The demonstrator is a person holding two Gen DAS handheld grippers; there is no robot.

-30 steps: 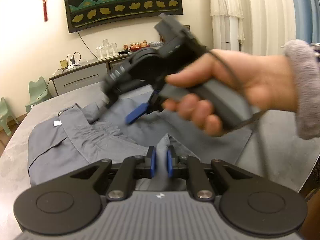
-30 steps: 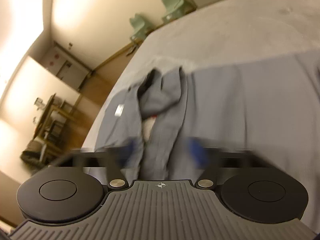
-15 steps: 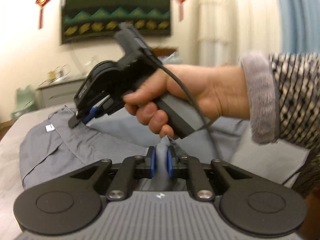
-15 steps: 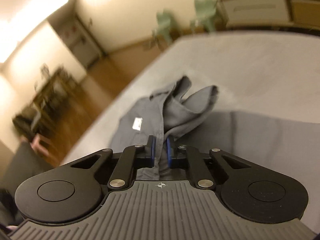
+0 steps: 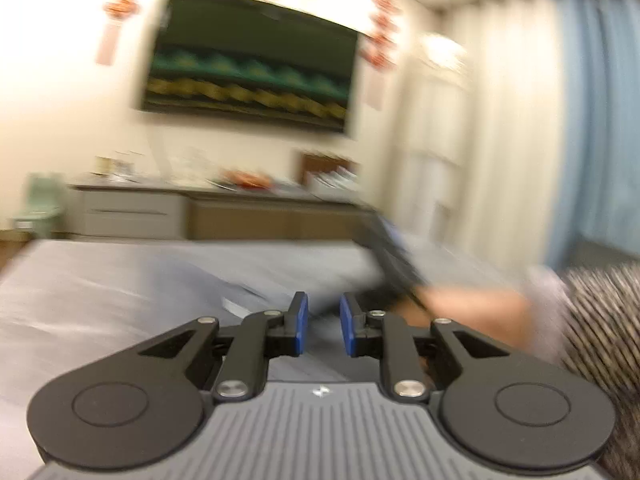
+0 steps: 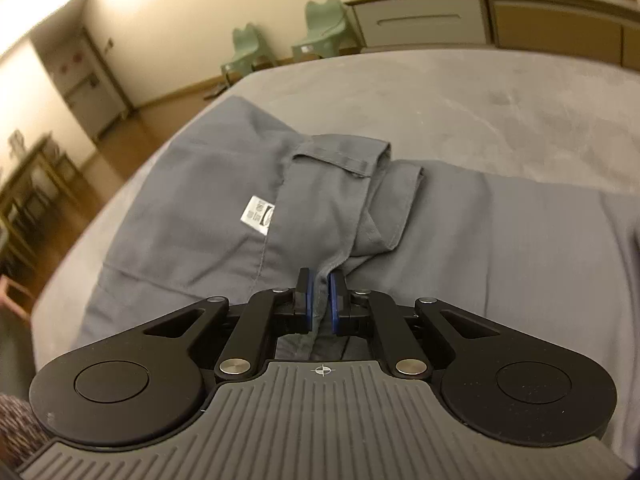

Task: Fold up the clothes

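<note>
A grey woven shirt lies spread on the matte grey table, one white label showing. The right gripper pinches a raised ridge of the shirt between its two blue pads, nearly closed. The left gripper is blurred; its two blue pads stand slightly apart with nothing between them, above the cloth.

both wrist views look low and close across the same grey garment, facing the sideboard.
</note>
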